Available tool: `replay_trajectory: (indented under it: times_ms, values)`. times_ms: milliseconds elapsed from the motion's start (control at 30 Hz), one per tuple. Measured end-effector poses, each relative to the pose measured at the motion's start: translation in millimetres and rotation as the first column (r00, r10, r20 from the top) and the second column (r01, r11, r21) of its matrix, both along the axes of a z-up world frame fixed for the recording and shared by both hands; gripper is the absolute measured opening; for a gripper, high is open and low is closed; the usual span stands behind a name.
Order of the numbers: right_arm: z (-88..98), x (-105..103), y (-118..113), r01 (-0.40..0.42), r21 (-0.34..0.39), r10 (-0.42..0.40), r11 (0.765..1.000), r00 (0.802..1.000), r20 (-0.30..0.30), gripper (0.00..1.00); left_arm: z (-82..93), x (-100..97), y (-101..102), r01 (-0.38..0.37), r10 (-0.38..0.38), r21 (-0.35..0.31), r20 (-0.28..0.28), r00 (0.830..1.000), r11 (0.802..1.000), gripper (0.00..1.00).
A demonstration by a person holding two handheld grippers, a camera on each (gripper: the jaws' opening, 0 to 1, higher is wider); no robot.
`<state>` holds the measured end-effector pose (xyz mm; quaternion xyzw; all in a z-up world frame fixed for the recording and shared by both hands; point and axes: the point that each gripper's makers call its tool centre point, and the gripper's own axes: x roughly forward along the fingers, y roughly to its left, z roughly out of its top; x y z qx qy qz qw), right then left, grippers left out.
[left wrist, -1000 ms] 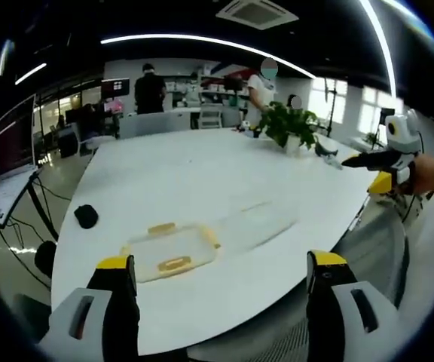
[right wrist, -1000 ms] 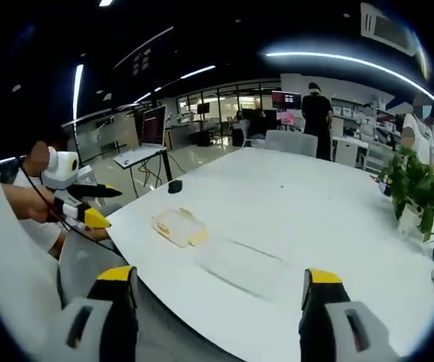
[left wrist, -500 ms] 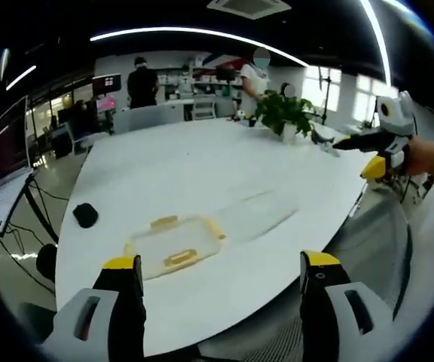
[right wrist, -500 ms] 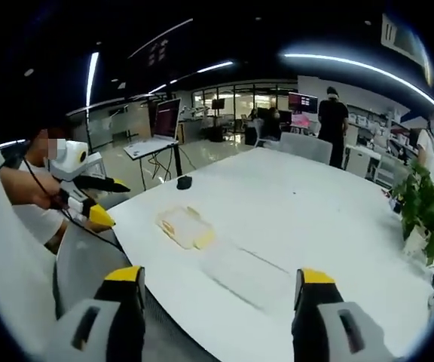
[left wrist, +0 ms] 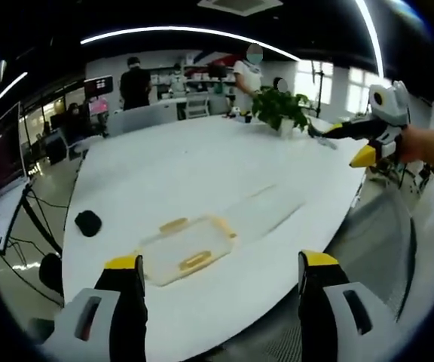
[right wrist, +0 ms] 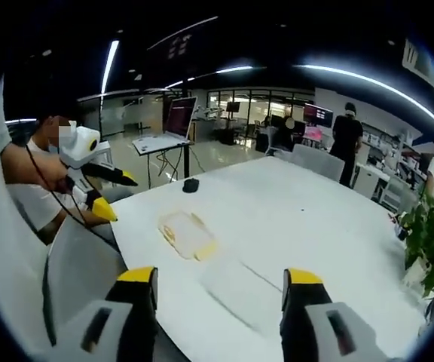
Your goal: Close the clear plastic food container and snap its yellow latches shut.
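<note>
Compared with a second ago, the left tool [left wrist: 213, 275] and the right tool [right wrist: 219, 290] are each sitting with their yellow-tipped jaws slightly nearer together, though both are standing clearly apart and gripping nothing. The views are also riding a little differently over the large white oval desk [left wrist: 194, 162], so the person seems to be settling into the approach rather than starting contact; no latch is being touched yet, and the task looks to be at its very beginning.

The clear plastic food container base with yellow latches [left wrist: 187, 250] is lying on the desk just ahead of the left tool, between the lines of its jaws and a touch toward its left jaw. In the right gripper view the same base [right wrist: 187, 234] is lying ahead and toward that tool's left jaw. Its long axis is running from near-left to far-right as seen from the left tool, with yellow latches showing on the near long side, the far long side and the right-hand short end.

A clear flat plastic lid [left wrist: 266, 210] appears to be lying just beyond the base's right end, separate from it and hard to make out. It probably needs placing on first.
</note>
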<state>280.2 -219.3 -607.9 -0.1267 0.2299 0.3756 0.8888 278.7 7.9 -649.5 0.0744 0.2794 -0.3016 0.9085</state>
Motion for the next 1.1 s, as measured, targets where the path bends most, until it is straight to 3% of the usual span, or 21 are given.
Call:
replay_trajectory:
  times_ms: [233, 733, 900, 1067, 1100]
  values:
    - [-0.4, 12, 11, -0.034, -0.033, 0.035, 0.999, 0.999, 0.022, 0.62, 2.4, 11.5, 7, 0.024, -0.024, 0.005, 0.013, 1.0, 1.0, 0.8]
    - [-10.8, 35, 41, -0.127, -0.111, 0.13, 0.986, 0.991, 0.023, 0.58, -4.9, 34.2, 28, 0.12, -0.124, 0.082, 0.042, 0.991, 0.989, 0.76]
    - [-21.6, 41, 51, -0.166, -0.128, 0.167, 0.978, 0.986, -0.003, 0.58, -0.3, 39.5, 24, 0.185, -0.188, 0.046, 0.048, 0.981, 0.982, 0.76]
    - [-27.3, 51, 63, -0.2, -0.145, 0.202, 0.969, 0.979, -0.002, 0.57, -3.7, 46.3, 26, 0.231, -0.234, 0.065, 0.039, 0.972, 0.971, 0.75]
    - [-26.5, 53, 65, -0.208, -0.157, 0.214, 0.965, 0.977, 0.02, 0.55, -3.4, 49.6, 26, 0.241, -0.244, 0.065, 0.046, 0.969, 0.968, 0.74]
